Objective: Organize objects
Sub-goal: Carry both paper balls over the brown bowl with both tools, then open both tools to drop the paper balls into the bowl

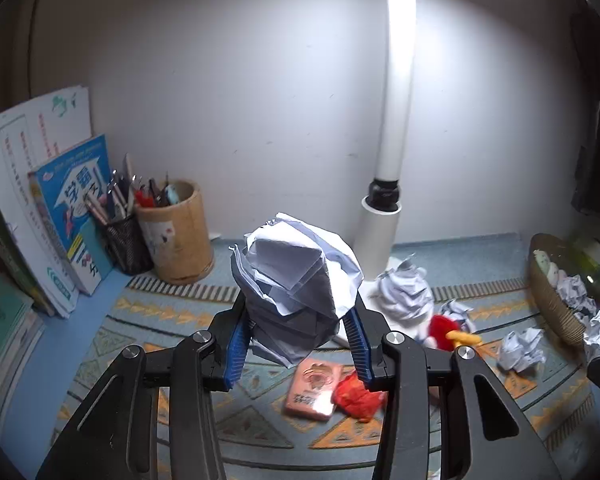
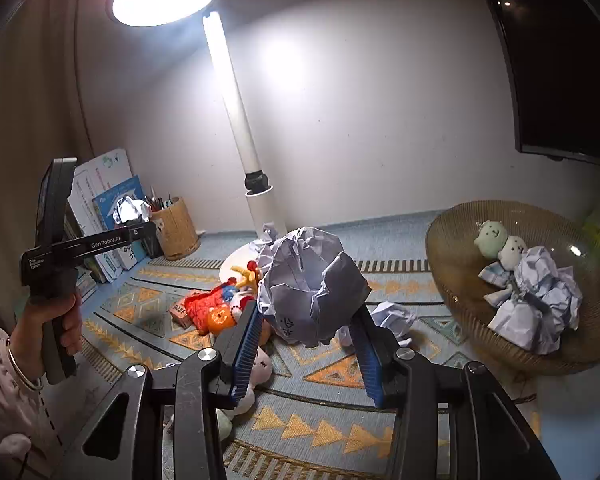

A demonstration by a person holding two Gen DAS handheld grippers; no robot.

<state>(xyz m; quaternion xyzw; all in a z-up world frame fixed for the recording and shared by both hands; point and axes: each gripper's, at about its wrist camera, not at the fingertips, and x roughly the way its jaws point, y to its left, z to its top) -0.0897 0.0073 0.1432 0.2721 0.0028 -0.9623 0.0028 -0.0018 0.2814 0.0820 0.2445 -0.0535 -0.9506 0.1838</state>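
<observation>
My left gripper (image 1: 298,344) is shut on a crumpled white paper ball (image 1: 296,276) and holds it above the patterned mat. My right gripper (image 2: 308,344) is shut on another crumpled paper ball (image 2: 312,284), also held above the mat. The right wrist view shows the left gripper (image 2: 134,222) at the far left, raised, with its paper ball (image 2: 130,209). A woven basket (image 2: 452,280) at the right holds crumpled paper (image 2: 540,300) and two small plush toys (image 2: 500,240). More paper balls (image 1: 406,290) lie loose on the mat.
A red plush toy (image 2: 216,308) and a pink packet (image 1: 314,388) lie mid-mat. A white lamp post (image 1: 384,232) stands at the back. A bamboo pen holder (image 1: 178,236), a mesh pen cup (image 1: 126,242) and upright books (image 1: 70,208) stand at the back left.
</observation>
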